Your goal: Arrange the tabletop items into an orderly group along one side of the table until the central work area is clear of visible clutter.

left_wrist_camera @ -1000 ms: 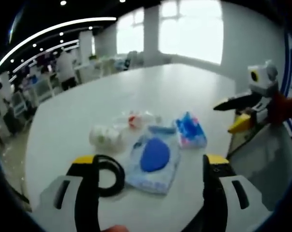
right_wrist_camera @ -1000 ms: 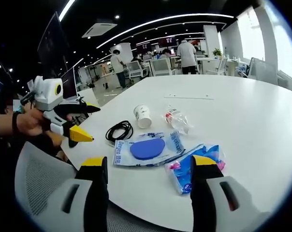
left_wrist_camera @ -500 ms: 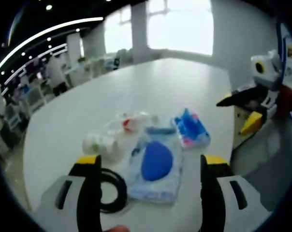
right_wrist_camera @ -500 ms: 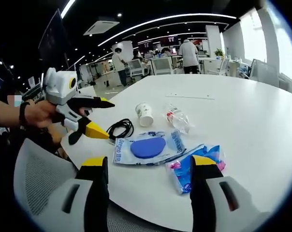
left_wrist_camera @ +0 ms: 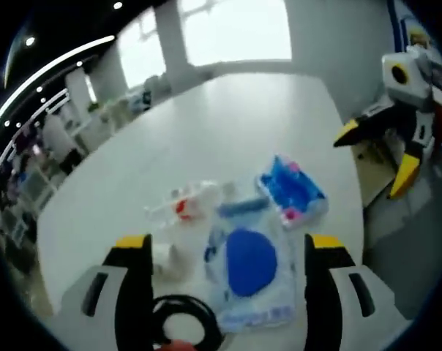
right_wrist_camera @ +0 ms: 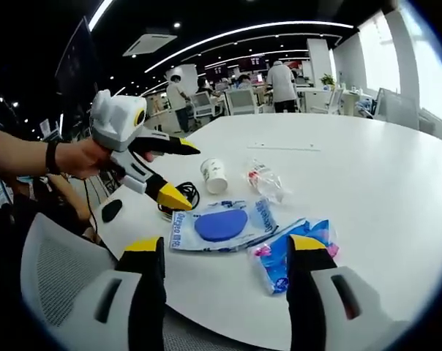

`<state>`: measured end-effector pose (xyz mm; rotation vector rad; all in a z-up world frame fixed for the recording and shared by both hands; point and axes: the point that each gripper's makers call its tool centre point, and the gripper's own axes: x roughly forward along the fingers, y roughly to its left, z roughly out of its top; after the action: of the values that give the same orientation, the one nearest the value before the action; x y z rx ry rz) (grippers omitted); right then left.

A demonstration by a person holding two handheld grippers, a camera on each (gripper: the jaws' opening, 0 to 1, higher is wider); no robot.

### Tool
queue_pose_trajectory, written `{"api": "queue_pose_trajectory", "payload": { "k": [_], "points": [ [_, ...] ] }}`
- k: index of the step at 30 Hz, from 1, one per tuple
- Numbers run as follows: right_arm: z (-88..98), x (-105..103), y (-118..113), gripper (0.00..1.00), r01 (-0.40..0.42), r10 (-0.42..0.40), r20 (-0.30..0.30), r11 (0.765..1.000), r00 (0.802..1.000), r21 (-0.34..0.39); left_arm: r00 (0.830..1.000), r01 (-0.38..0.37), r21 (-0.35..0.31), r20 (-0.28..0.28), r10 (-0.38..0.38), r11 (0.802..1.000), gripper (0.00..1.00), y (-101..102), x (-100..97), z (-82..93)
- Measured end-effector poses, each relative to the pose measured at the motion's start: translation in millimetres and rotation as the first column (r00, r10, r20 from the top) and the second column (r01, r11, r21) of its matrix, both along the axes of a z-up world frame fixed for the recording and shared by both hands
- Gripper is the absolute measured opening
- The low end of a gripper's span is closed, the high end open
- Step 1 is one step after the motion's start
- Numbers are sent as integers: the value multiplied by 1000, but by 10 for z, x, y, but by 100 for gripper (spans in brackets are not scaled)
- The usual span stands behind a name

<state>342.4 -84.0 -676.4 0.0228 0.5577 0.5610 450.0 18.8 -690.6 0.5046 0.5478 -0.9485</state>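
while my left gripper (left_wrist_camera: pixel 221 252) hangs wide open and empty over the blue pouch (left_wrist_camera: pixel 250 263) at lower centre of the left gripper view, the right gripper view shows my right gripper (right_wrist_camera: pixel 225 252) equally open and empty at the bottom, so i judge a careless sweep could knock the paper cup (right_wrist_camera: pixel 214 175) at centre off.

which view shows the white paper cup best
The right gripper view: the white paper cup stands upright, sharp and whole on the white table, beyond the black coiled cable. In the left gripper view the cup is blurred and partly hidden by that tool's left jaw.
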Motion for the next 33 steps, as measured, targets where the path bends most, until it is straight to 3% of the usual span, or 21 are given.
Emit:
{"api": "queue_pose_trajectory", "payload": {
  "k": [9, 14, 25, 27, 29, 30, 33],
  "points": [
    [-12, 2, -1, 66, -1, 1, -4, 1000, 1000, -6, 994, 109, 107, 13, -111, 988, 82, -103, 260, -114],
    [-7, 6, -12, 66, 6, -6, -4, 1000, 1000, -3, 978, 200, 228, 12, -208, 953, 82, -106, 370, -250],
    [-22, 10, -14, 66, 5, -6, -9, 1000, 1000, -7, 949, 293, 328, 12, -314, 898, 82, -204, 648, -296],
    [-26, 10, -11, 66, 5, -5, -11, 1000, 1000, -7, 938, 313, 370, 25, -347, 875, 82, -222, 726, -305],
    [-22, 10, -4, 66, 1, -1, -8, 1000, 1000, -8, 916, 339, 428, 52, -398, 837, 81, -225, 814, -342],
    [-20, 10, -3, 66, 1, -1, -7, 1000, 1000, -8, 913, 349, 442, 41, -407, 827, 81, -217, 818, -375],
    [-18, 12, -3, 65, 1, -1, -3, 1000, 1000, -13, 880, 402, 508, 17, -475, 762, 81, -228, 859, -479]
  ]
}}
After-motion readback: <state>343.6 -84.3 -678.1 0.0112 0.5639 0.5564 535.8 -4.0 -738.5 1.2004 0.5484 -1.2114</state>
